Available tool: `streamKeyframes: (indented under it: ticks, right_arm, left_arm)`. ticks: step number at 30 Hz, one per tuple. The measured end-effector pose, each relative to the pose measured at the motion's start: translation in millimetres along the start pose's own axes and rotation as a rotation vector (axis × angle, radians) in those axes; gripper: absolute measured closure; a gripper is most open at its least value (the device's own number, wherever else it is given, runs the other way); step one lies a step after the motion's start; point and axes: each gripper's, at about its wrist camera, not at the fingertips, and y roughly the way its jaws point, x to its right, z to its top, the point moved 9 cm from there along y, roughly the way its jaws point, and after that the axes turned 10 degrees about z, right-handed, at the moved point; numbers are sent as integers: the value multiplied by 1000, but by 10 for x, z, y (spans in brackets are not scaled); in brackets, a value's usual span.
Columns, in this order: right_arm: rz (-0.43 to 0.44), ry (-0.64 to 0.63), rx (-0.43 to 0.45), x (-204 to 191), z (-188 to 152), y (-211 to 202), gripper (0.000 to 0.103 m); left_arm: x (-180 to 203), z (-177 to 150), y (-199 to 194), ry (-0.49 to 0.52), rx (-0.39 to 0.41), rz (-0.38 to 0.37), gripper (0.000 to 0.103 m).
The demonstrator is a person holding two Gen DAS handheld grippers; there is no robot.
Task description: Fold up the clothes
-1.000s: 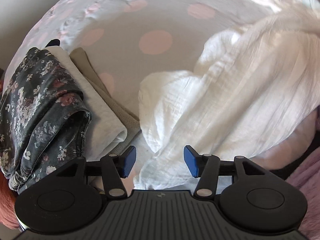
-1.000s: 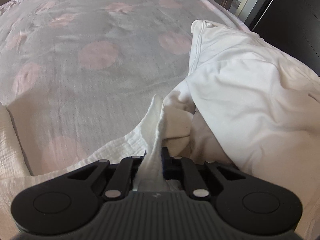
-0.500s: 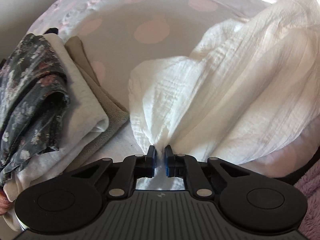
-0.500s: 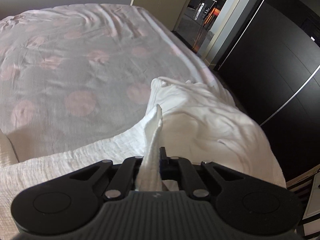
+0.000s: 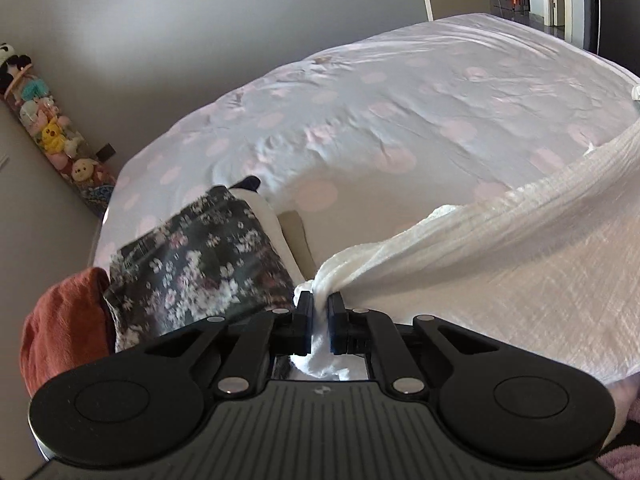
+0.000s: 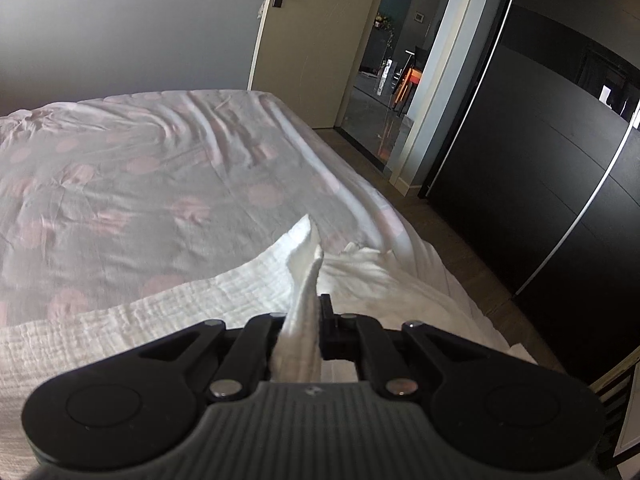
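Left wrist view shows the left gripper pinching the white muslin garment, which stretches rightward toward the right gripper, clamped on its other corner.

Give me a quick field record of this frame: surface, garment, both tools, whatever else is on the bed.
surface: bed with grey sheet with pink dots
garment: white crinkled cotton cloth, stretched between both tools, partly off the bed
left tool: shut on a bunched corner of the cloth
right tool: shut on another edge, a flap sticking up past the fingers
folded stack: dark floral fabric on top, white and beige pieces under it, left of the cloth
beside stack: rust-red fabric
fold status: not yet started
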Motion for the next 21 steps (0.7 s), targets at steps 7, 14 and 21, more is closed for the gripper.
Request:
streamKeyframes:
  ticks: [7,14,21]
  right_arm:
    - [-37,-43,36,-112,558,527,98]
    - [-73,-107,67,-409,1133,1388,98]
    - [-83,-148,17,-767,1239,2227,98]
  left_arm:
    - [44,624,654,41,-31,72,97]
    - [11,1300,1573,20,-48,157,98]
    - [237,1489,2462,61,-110,172,98]
